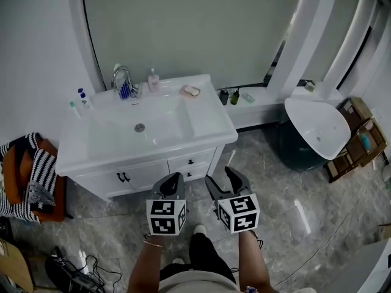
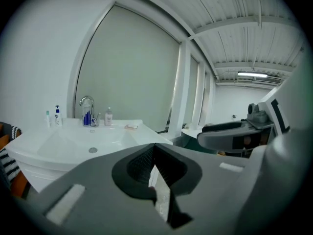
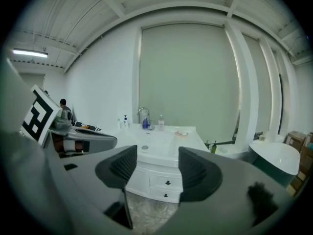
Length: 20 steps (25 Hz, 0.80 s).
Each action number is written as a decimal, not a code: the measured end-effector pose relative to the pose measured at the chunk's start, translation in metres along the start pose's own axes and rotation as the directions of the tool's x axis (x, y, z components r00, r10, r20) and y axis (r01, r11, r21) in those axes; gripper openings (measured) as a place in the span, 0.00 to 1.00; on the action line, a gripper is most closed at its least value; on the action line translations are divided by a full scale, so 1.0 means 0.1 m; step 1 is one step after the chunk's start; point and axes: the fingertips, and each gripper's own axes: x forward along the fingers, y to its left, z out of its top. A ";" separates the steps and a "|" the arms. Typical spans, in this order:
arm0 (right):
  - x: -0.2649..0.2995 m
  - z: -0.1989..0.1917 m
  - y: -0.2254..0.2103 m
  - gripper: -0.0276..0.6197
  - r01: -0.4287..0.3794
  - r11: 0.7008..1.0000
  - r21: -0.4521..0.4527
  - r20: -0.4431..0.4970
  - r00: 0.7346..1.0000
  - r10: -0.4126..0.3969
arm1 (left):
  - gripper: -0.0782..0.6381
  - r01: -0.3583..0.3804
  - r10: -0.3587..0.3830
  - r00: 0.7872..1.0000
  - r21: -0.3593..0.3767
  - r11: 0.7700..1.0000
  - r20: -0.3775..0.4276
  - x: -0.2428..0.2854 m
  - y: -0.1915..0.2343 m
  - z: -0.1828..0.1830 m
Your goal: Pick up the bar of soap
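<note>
Soap bar [image 1: 191,91] lies at the back right of the white vanity surface [image 1: 208,124], beside the basin [image 1: 122,136] and well apart from both tongs. Left tongs [image 1: 173,177] are clenched on nothing. Right tongs [image 1: 223,177] are released and empty. Both hover in front of the drawers [image 1: 190,162].

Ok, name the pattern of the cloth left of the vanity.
Cloth: black-and-white stripes; head view shows it best.

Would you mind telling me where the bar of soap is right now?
In the head view the soap sits at the back right corner of the counter, right of the bottle and tap.
</note>
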 end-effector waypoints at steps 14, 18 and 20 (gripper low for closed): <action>0.81 0.26 -0.68 0.43 -0.074 0.997 0.000 -0.015 0.997 0.074 | 0.12 -0.066 0.065 0.998 -0.029 0.997 -0.016 0.86 0.14 0.35; 0.95 0.28 -0.84 0.43 -0.096 0.995 0.008 -0.027 0.995 0.096 | 0.12 -0.093 0.092 0.996 -0.046 0.995 -0.018 1.02 0.15 0.38; 1.00 0.28 -0.90 0.43 -0.110 0.994 0.001 -0.034 0.993 0.110 | 0.12 -0.102 0.101 0.995 -0.039 0.994 -0.025 1.09 0.14 0.38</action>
